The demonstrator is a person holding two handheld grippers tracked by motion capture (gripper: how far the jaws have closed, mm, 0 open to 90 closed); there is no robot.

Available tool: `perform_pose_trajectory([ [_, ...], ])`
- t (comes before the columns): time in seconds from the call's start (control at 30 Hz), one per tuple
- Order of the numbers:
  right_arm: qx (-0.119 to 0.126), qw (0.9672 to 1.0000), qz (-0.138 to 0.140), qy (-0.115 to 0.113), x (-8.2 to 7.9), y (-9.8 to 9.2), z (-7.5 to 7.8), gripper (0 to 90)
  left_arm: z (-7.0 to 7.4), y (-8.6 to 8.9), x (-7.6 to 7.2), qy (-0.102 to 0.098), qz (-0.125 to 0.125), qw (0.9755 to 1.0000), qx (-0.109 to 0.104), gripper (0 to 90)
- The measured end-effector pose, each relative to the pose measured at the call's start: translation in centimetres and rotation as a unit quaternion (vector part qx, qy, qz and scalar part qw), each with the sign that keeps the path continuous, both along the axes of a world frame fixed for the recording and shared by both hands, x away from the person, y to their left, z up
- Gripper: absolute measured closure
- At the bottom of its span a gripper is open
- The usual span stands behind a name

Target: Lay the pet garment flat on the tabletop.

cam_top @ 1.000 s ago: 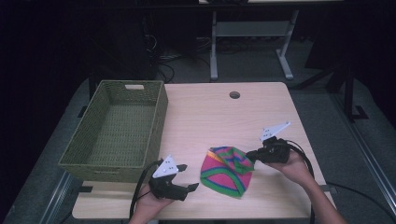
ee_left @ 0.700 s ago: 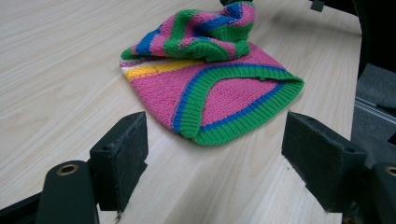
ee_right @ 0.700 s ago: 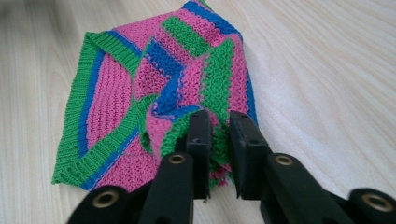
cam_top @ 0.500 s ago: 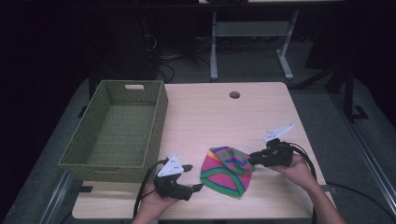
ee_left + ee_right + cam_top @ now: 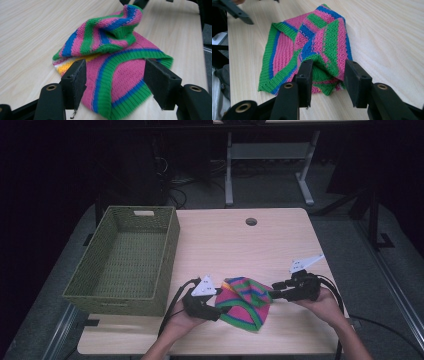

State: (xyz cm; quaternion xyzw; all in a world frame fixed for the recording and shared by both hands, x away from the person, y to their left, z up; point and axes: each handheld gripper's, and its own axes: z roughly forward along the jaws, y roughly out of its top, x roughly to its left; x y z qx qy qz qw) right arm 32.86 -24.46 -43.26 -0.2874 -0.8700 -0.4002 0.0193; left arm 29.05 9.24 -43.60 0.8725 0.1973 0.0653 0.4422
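Note:
A knit cloth (image 5: 246, 303) striped in pink, green and blue, with a bit of yellow, lies crumpled at the front of the wooden table (image 5: 225, 240). My left gripper (image 5: 220, 309) is at the cloth's left edge. In the left gripper view (image 5: 115, 72) its jaws have just been closing, and they straddle the flat green-edged layer (image 5: 125, 82) without pressing it. My right gripper (image 5: 275, 295) is at the cloth's right side. Its jaws (image 5: 328, 72) have just been opening, and a raised fold (image 5: 329, 50) stands loose between them.
A green woven basket (image 5: 172, 245) stands empty at the table's left, just beyond my left hand. A round cable hole (image 5: 251, 221) sits near the far edge. Cables trail from both grippers off the front edge. A metal frame (image 5: 229, 165) stands on the floor behind the table.
My left gripper has moved right, up to the cloth's edge, with its jaws narrowing. The right gripper stayed in place, and its jaws have opened off the fold they held.

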Motion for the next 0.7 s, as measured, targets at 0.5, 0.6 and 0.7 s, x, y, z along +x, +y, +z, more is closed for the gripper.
perform_pose_trajectory([
  [0.5, 0.013, 0.9998, -0.012, 0.012, -0.4, -1.8, -0.5, 55.1, -0.5, -3.6, 2.7, -0.016, -0.04, 0.9983, 0.039, 38.6],
  [0.6, 0.012, 0.9998, -0.01, 0.012, -0.3, -1.9, -0.5, 55.1, -0.9, -4.1, 3.0, -0.016, -0.047, 0.9977, 0.045, 42.1],
  [0.7, 0.011, 0.9998, -0.007, 0.012, -0.3, -1.8, -0.6, 54.9, -1.3, -4.5, 3.3, -0.017, -0.052, 0.9969, 0.057, 43.6],
])
